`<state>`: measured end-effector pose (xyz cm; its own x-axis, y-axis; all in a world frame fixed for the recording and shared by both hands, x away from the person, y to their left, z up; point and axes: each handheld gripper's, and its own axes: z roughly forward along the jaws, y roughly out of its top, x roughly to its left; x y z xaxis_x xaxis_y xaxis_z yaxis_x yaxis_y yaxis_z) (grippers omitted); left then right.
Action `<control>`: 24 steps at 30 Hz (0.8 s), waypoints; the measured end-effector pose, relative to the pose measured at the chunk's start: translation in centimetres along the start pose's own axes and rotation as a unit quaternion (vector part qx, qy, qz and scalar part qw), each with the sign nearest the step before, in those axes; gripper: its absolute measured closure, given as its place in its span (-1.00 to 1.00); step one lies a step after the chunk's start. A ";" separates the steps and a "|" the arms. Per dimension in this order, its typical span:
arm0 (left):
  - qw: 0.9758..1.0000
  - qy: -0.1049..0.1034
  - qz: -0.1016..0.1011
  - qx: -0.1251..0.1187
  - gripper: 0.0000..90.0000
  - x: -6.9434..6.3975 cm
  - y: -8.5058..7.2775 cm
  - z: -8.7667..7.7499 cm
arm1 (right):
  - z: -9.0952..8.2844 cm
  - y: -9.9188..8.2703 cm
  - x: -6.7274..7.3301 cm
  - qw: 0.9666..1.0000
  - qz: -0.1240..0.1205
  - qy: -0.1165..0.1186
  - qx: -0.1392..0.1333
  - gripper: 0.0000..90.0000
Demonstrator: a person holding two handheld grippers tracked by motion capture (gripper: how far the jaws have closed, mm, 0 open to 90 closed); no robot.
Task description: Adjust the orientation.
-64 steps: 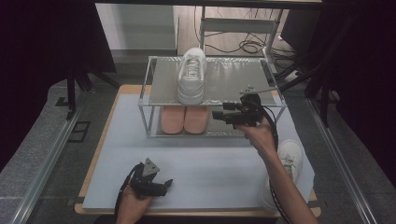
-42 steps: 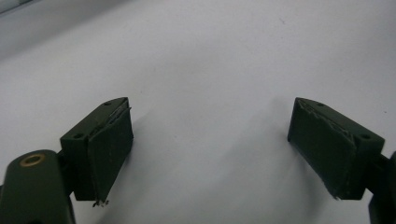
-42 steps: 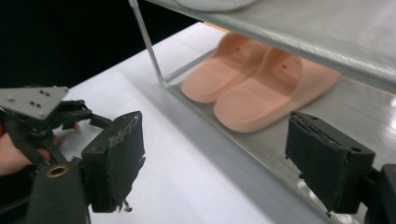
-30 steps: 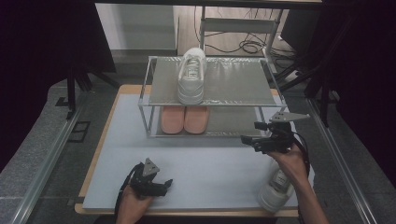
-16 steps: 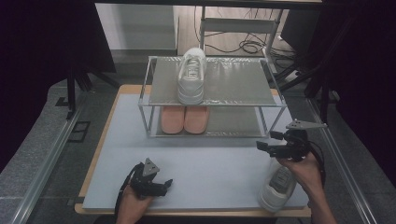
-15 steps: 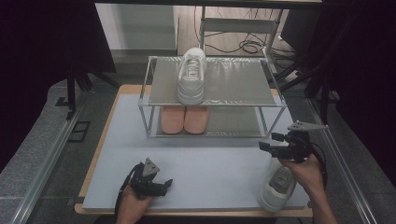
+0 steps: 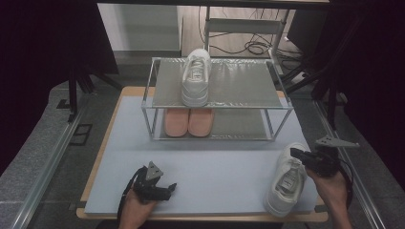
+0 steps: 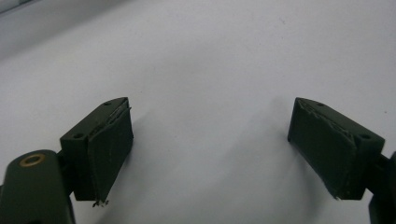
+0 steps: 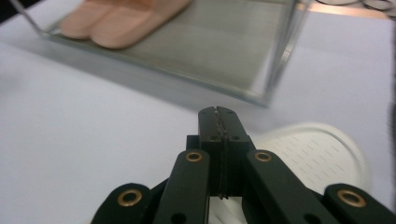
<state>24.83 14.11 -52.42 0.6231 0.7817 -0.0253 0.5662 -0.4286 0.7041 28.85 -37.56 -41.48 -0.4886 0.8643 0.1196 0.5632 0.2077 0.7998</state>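
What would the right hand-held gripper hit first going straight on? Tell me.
Probably the rack: the shut right hand-held gripper points over bare mat at its lower shelf corner, passing the white shoe beside it. Depth is unclear.

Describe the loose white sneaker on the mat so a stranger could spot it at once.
Start at the metal shoe rack in the middle of the grey mat. Look to the mat's near right corner: the white sneaker lies there, beside the right claw. Its twin sits on the rack's top shelf; this one is off the rack.
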 end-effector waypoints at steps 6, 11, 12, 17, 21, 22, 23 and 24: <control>1.000 0.000 0.000 0.000 -0.69 0.0 0.0 0.0 | -0.7 -1.5 -1.2 0.999 0.005 -0.043 0.016 1.00; 1.000 0.000 0.000 0.000 -0.69 0.0 0.0 0.0 | -1.2 -3.0 -2.3 0.997 0.021 -0.064 0.022 1.00; 1.000 0.000 0.000 0.000 -0.69 0.0 0.0 0.0 | -1.3 -3.3 -2.6 0.997 0.025 -0.066 0.022 1.00; 1.000 0.000 0.000 0.000 -0.69 0.0 0.0 0.0 | -1.9 -4.8 -3.3 0.995 0.041 -0.086 0.027 1.00; 1.000 0.000 0.000 0.000 -0.69 0.0 0.0 0.0 | -2.1 -6.1 -3.7 0.994 0.051 -0.094 0.035 1.00; 1.000 0.000 0.000 0.000 -0.69 0.0 0.0 0.0 | -2.0 -6.4 -3.7 0.993 0.053 -0.096 0.039 1.00; 1.000 0.000 0.000 0.000 -0.69 0.0 0.0 0.0 | -1.9 -6.7 -3.8 0.993 0.055 -0.097 0.042 1.00; 1.000 0.000 0.000 0.000 -0.69 0.0 0.0 0.0 | -1.8 -7.0 -3.8 0.992 0.057 -0.099 0.044 1.00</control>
<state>24.83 14.11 -52.43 0.6228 0.7819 -0.0256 0.5665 -0.4282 0.7041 25.55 -43.14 -46.49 -0.2828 0.9557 0.0813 0.6679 0.1354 0.7319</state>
